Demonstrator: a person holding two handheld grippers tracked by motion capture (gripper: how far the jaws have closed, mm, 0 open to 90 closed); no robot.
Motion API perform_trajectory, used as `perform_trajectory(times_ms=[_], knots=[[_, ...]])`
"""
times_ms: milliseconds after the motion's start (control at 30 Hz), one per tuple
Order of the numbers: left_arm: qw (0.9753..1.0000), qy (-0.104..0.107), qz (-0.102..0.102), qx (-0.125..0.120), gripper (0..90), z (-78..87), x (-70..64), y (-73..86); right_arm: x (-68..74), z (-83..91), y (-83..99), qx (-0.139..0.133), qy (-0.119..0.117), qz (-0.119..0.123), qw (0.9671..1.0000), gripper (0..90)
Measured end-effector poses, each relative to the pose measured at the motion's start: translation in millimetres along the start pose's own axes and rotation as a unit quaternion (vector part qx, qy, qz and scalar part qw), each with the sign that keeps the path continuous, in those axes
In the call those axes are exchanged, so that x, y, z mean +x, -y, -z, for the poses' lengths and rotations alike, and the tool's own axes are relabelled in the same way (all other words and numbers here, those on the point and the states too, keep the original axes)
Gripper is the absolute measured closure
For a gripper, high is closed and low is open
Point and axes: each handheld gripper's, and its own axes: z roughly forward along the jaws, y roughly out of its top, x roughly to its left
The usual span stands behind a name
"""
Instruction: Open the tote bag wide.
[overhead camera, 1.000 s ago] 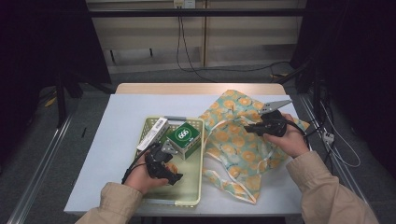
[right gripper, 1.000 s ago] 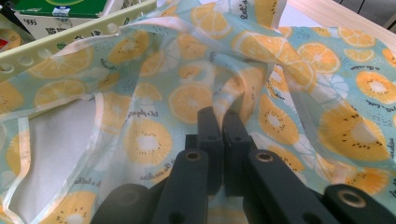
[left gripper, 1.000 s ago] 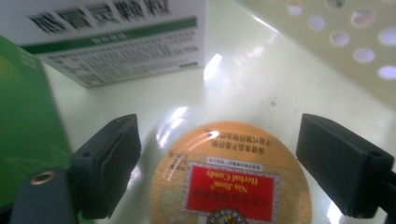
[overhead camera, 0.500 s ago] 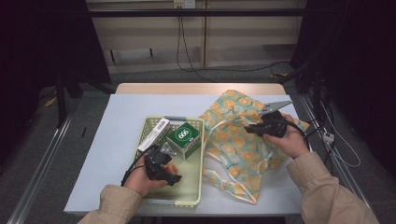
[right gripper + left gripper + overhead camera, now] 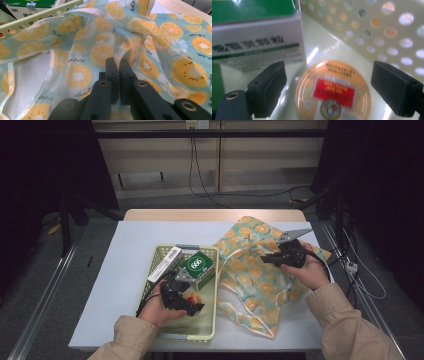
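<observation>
Dim surroundings, blurred glossy close-up

The counter [image 5: 125, 270], covered by a pale sheet with a wooden strip left bare along its far edge, is occupied by a perforated yellow-green basket [image 5: 212, 320] and, just beside it, a crumpled orange-print cloth bag [image 5: 255, 270].

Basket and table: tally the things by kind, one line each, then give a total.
Boxes: 2, the green 999 box and the long white box
Round orange tins: 1, the round orange tin
Perforated baskets: 1, the basket
Orange-print cloth bags: 1, the cloth bag
Hand-held grippers: 2, left, right
Total: 7
</observation>
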Motion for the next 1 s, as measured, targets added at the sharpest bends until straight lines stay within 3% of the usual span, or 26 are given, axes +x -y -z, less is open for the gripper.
perform_trajectory(times_ms=[133, 233, 367, 400, 467, 533, 700, 800, 1000], knots=[[1.0, -0.002, -0.003, 0.008, 10.3, 0.6, -0.9, 7.0, 0.5, 0.2, -0.2, 0.0, 0.0, 0.001, 1.0, 89.1], [0.9995, 0.015, -0.01, 0.027, 9.8, -3.5, -1.8, 12.2, 1.5, 0.2, -0.7, -0.001, 0.001, 0.004, 1.0, 88.8], [0.9983, 0.014, -0.032, 0.047, 13.6, -6.3, -2.8, 13.5, 1.4, 0.5, -0.7, 0.0, 0.001, 0.003, 1.0, 88.9], [0.9983, 0.012, -0.031, 0.047, 14.7, -6.5, -3.0, 13.0, 1.1, 0.6, -0.4, 0.001, 0.001, 0.002, 1.0, 89.0], [0.9996, 0.01, -0.003, 0.026, 16.2, -9.0, -5.6, 13.1, 0.4, 0.9, -0.1, 0.001, 0.002, 0.001, 1.0, 89.0], [0.9985, 0.007, -0.029, 0.047, 20.0, -6.6, -2.4, 12.0, -0.3, 1.5, -0.1, 0.0, 0.003, -0.001, 1.0, 89.0], [0.999, 0.013, -0.011, 0.042, 20.5, -5.4, -2.3, 11.1, -2.4, 3.2, -2.0, -0.002, 0.006, -0.005, 1.0, 89.3], [0.9995, 0.019, 0.007, 0.023, 20.6, -0.3, -1.9, 7.2, -3.9, 5.1, -4.0, -0.004, 0.009, -0.008, 0.9999, 89.3], [0.9997, 0.022, 0.01, -0.003, 20.6, 18.8, -3.3, -9.4, -6.0, 8.3, -5.0, -0.007, 0.01, -0.014, 0.9998, 89.4]])
